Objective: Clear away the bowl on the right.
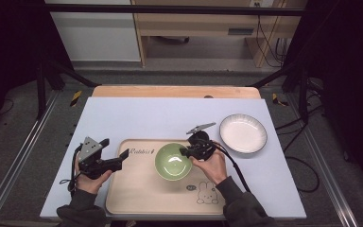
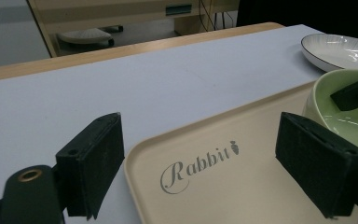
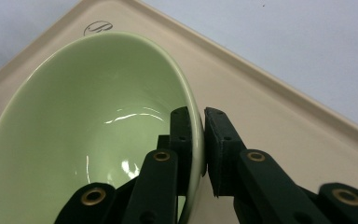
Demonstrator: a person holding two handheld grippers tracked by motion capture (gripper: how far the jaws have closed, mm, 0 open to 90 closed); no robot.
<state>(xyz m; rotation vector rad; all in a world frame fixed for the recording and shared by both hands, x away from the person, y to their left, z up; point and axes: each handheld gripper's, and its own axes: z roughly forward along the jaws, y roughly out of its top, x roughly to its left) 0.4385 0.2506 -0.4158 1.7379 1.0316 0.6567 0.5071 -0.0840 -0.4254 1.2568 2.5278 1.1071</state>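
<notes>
My right gripper [image 3: 199,140] pinches the green bowl's [image 1: 173,161] rim.
The bowl sits on the beige tray [image 1: 142,189]; my left gripper [image 2: 200,163] hangs wide open over the tray's near-left corner.

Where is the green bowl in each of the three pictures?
High view: the green bowl sits mid-tray, by the right gripper.
Left gripper view: at the right edge, beyond the right-hand finger.
Right gripper view: large at left, its rim pinched between the fingers.
Shared landmark: the beige tray with "Rabbit" lettering.
</notes>
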